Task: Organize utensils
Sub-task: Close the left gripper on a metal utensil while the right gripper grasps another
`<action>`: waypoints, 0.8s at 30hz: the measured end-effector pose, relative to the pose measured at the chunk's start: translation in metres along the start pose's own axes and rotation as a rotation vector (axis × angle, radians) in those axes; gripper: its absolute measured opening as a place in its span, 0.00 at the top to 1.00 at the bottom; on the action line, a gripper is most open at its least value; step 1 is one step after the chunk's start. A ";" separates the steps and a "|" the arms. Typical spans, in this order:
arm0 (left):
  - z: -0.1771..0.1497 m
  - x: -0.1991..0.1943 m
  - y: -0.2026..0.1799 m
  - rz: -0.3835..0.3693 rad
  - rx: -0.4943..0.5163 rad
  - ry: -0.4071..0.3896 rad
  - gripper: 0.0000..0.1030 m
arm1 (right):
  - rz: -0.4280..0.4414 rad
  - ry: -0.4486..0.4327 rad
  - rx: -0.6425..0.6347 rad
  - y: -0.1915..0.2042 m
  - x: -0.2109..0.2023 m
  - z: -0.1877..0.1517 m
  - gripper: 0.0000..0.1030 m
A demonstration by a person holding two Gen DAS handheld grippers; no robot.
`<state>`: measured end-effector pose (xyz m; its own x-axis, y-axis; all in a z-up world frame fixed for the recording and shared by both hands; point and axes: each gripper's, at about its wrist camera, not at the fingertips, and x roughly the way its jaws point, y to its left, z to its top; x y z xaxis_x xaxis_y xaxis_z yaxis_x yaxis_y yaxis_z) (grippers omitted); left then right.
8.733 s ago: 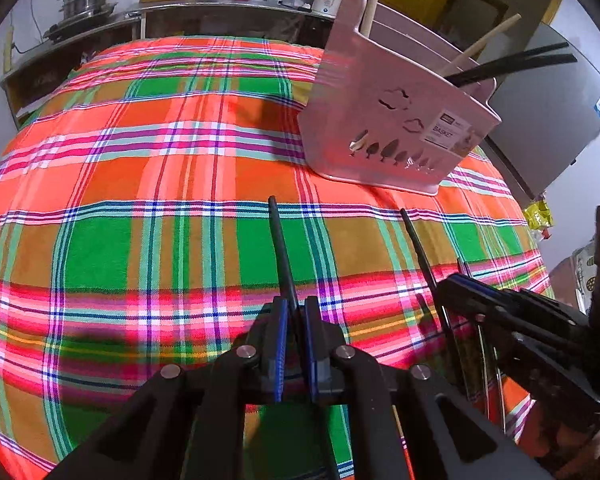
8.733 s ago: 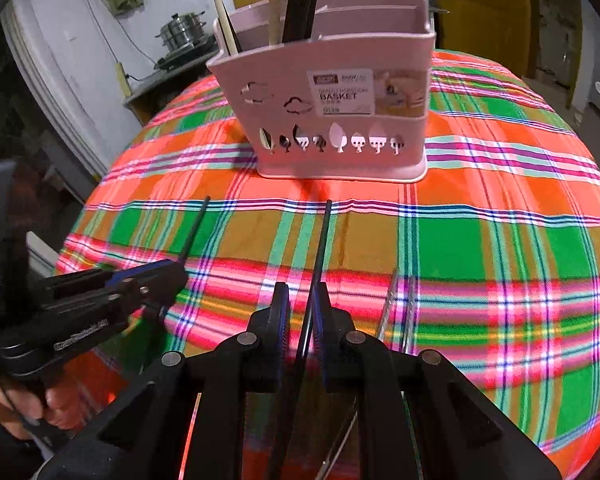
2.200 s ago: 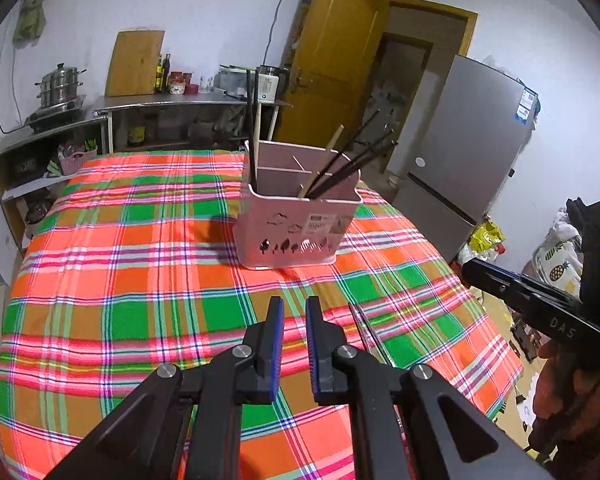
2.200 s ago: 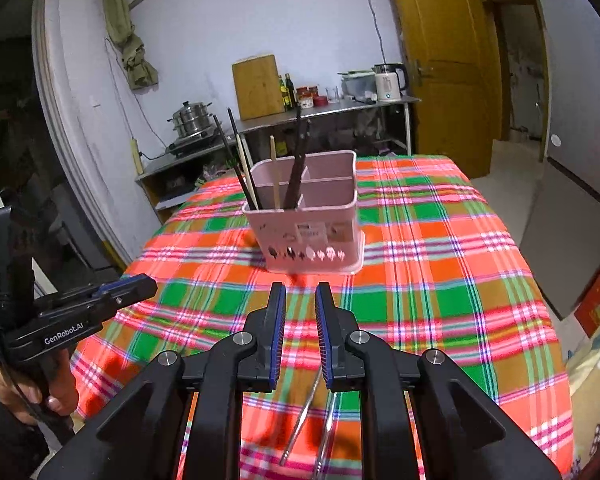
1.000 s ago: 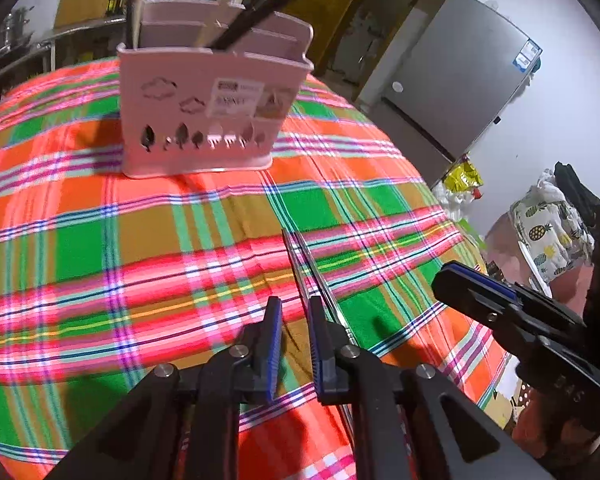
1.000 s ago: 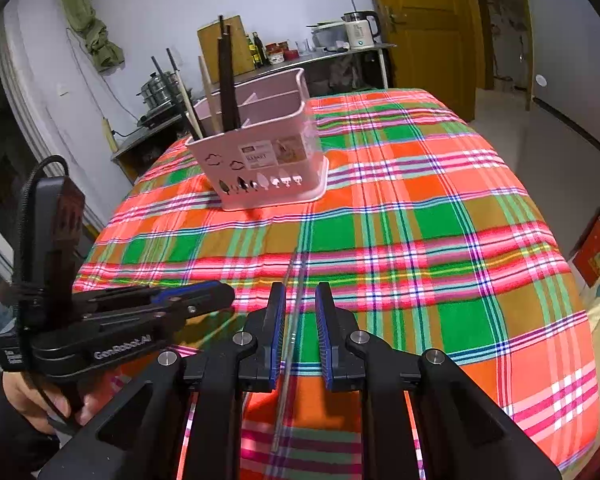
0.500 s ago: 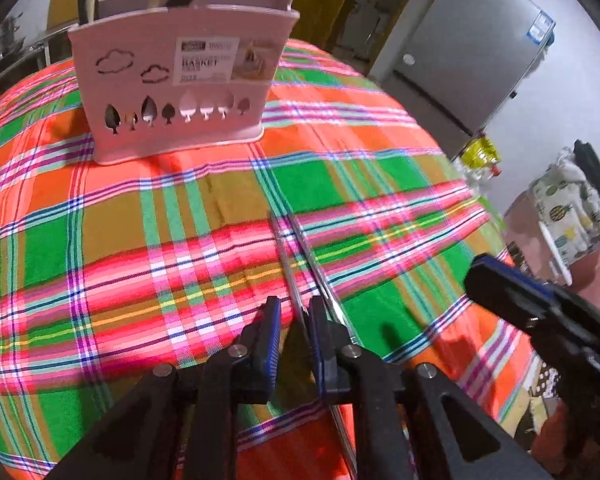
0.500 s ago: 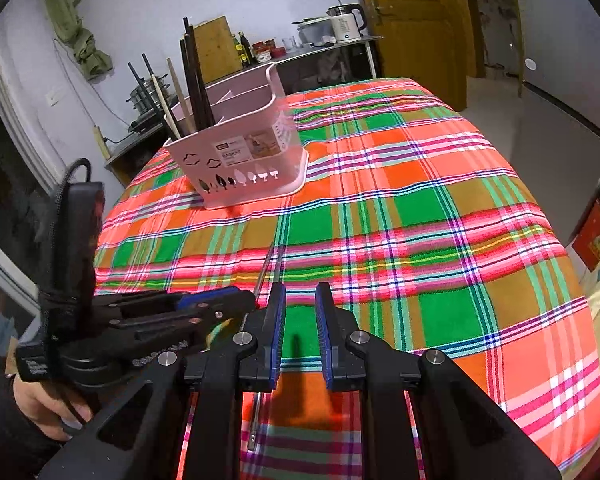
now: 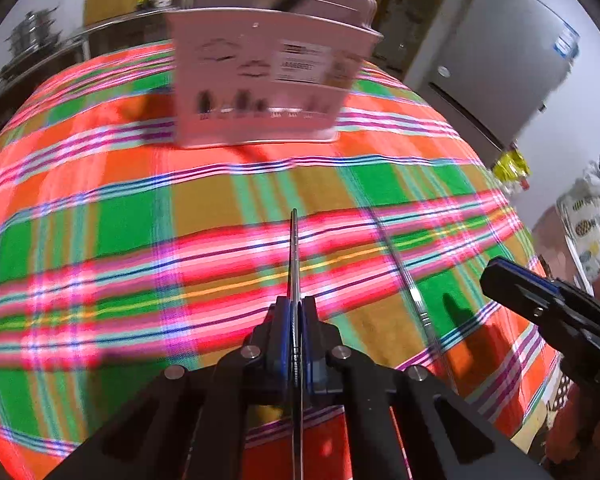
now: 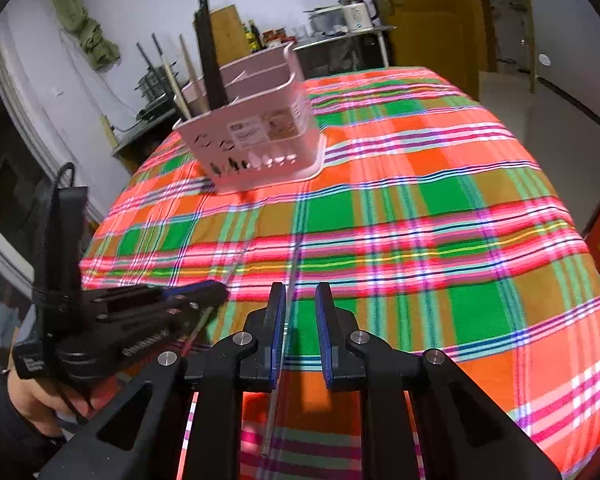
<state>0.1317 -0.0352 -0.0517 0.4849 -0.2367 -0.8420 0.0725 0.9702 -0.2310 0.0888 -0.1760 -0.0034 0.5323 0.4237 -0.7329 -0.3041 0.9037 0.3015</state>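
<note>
Two metal chopsticks: thin, silver, on plaid cloth (image 9: 100, 184) in front of basket.
L gripper (image 9: 295, 320): pads closed tight on one chopstick (image 9: 295, 256); stick runs out between them toward 12 o'clock, tip stops short of basket.
Other chopstick (image 9: 404, 276): flat on cloth, at 2 o'clock from L pads, apart from held one, slanted.
R gripper (image 10: 300, 320): jaws a little apart, gap visible; the loose chopstick (image 10: 290, 280) lies on cloth under gap, close to left pad; pads do not press it.
Pink basket (image 9: 260, 80): upright on cloth at 12 o'clock in left wrist view, at 11 o'clock in right wrist view (image 10: 260, 136); label on front wall, cut-out shapes low on it.
In basket: dark chopsticks (image 10: 210, 52) and wooden ones (image 10: 176, 80), standing, leaning; which compartment, cannot tell.
Hand (image 10: 40, 400): at 8 o'clock in right wrist view, holds L gripper handle.
Fridge (image 9: 496, 68): grey, at 2 o'clock behind table in left wrist view.
Left view: blurred.
</note>
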 end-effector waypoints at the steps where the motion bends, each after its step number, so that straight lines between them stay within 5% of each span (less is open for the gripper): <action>1: -0.001 -0.002 0.006 0.002 -0.011 -0.002 0.95 | 0.004 0.009 -0.006 0.002 0.005 0.000 0.85; 10: 0.003 -0.010 0.033 -0.005 -0.064 0.011 0.95 | -0.007 0.085 -0.042 0.011 0.047 0.007 0.85; 24: 0.033 0.010 0.018 0.039 0.091 0.073 0.94 | -0.055 0.155 -0.060 0.017 0.079 0.023 0.85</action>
<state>0.1665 -0.0185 -0.0480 0.4246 -0.1983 -0.8834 0.1350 0.9787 -0.1547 0.1440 -0.1259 -0.0427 0.4230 0.3548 -0.8338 -0.3270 0.9179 0.2248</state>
